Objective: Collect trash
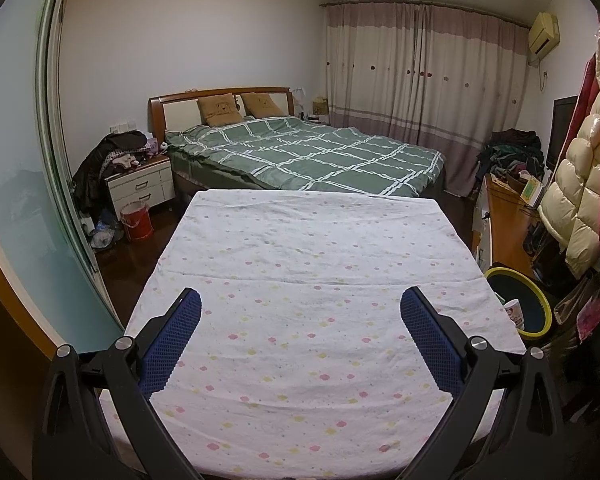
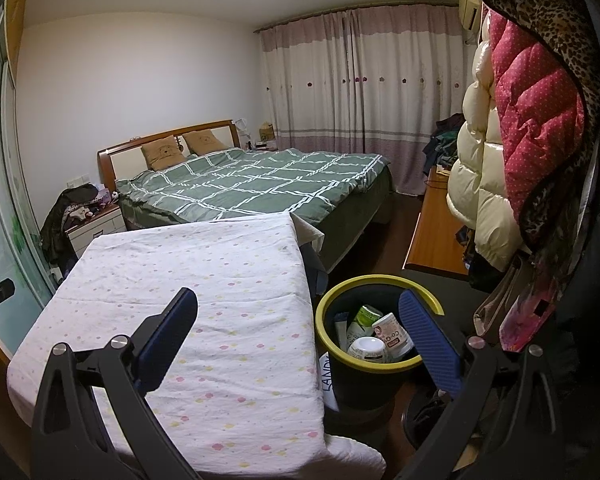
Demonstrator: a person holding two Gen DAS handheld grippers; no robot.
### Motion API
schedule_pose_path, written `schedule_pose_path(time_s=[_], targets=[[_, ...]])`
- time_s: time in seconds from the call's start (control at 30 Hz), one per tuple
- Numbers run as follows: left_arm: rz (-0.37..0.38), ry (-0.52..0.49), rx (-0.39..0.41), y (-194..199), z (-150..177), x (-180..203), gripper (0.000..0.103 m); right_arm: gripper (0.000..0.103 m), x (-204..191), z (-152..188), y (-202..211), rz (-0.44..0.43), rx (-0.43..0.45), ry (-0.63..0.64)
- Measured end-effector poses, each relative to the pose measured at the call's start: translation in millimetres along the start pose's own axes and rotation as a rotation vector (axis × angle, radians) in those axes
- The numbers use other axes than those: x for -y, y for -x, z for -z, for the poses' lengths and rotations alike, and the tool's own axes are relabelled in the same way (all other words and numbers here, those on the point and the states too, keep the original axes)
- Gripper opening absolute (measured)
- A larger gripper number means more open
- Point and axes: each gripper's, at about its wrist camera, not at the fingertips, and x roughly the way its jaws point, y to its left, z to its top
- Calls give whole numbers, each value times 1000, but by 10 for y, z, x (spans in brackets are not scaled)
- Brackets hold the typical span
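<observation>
While both your left gripper [image 1: 300,304] and right gripper [image 2: 298,308] gape empty, the yellow-rimmed black plastic bin [image 2: 332,344] stands just beside the flower-dotted white cloth table [image 2: 180,280] edge.

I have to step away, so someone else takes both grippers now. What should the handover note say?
Left gripper: jaws open, empty, over the flower-print cloth.
Right gripper: jaws open, empty, between the cloth's edge and the yellow-rimmed bin.
Bin stands on the floor, right of the cloth; it already holds cups and packets.
No trash shows on the cloth.
Left: check elsewhere for trash; none is clearly visible from here.
</observation>
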Motion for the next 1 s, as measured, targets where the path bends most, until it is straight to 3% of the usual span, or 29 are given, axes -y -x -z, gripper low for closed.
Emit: schedule_pose_path(time_s=[1.0], targets=[[-6, -18, -8, 8, -24, 31, 98, 96, -33, 24, -12, -15, -6, -10]])
